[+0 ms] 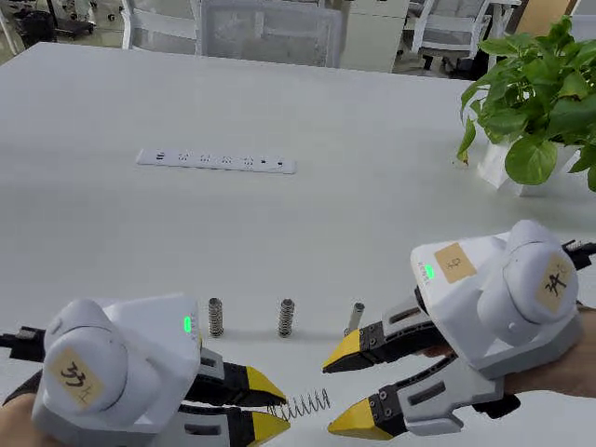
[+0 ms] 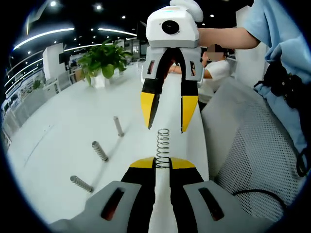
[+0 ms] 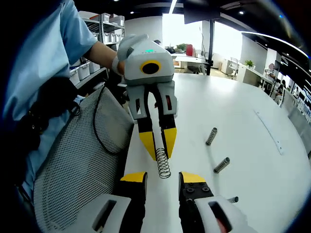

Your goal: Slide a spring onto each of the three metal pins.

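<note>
Spring [image 1: 303, 404] pinched at 1 end in left gripper [image 1: 277, 407], low over table [image 1: 279, 214]. Right gripper [image 1: 329, 397] jaws spread round free end. Behind: 2 more springs [image 1: 216, 318] on pins [image 1: 286, 302], 1 bare pin [image 1: 355, 318].

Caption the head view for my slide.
Left gripper holds a spring before the open right gripper; two pins carry springs, the third pin stands bare.

An open-plan office: a long white bench [image 1: 372, 214] carrying a power strip [image 1: 216, 161] and potted plant [image 1: 540, 93], mesh chairs [image 1: 270, 33] beyond.
</note>
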The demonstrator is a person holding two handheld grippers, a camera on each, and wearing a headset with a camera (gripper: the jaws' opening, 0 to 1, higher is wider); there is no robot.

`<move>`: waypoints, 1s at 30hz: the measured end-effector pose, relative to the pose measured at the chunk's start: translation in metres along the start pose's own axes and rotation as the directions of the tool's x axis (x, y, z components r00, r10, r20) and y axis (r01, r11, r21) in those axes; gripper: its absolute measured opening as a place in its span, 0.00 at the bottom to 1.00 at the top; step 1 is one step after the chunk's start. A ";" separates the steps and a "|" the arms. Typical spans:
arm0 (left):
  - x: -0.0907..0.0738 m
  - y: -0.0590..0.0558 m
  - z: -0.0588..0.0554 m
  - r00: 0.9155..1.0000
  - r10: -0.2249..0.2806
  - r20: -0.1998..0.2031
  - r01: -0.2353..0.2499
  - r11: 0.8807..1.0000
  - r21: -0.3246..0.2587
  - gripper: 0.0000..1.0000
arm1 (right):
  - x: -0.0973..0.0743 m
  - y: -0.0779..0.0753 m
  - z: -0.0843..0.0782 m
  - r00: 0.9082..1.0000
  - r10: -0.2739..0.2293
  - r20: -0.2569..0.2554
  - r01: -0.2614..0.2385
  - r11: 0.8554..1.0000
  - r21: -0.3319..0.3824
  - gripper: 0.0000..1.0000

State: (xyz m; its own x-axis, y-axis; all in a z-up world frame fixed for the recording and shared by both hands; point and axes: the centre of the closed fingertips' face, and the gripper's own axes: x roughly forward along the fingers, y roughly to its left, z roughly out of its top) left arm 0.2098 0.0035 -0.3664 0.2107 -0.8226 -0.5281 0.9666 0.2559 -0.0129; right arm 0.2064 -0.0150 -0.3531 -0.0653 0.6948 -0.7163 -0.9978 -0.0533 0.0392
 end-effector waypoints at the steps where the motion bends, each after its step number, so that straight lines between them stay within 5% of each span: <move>1: 0.000 0.000 0.000 1.000 -0.005 0.000 0.005 1.000 0.002 0.06 | 0.000 0.001 0.000 1.000 0.007 -0.001 -0.007 1.000 -0.005 0.20; 8: 0.000 -0.002 0.001 1.000 -0.021 0.005 0.021 1.000 0.010 0.06 | 0.002 0.003 0.002 1.000 0.026 0.007 -0.026 1.000 0.005 0.12; 30: 0.002 -0.005 0.003 0.999 -0.031 0.013 0.031 0.999 -0.008 0.06 | 0.003 0.004 0.002 0.999 0.024 -0.033 -0.025 0.999 -0.043 0.07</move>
State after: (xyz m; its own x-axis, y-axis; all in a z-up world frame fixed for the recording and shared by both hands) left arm 0.2057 -0.0010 -0.3655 0.1822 -0.8367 -0.5165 0.9716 0.2339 -0.0362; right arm 0.2026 -0.0116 -0.3537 -0.0888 0.6693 -0.7377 -0.9945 -0.1015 0.0276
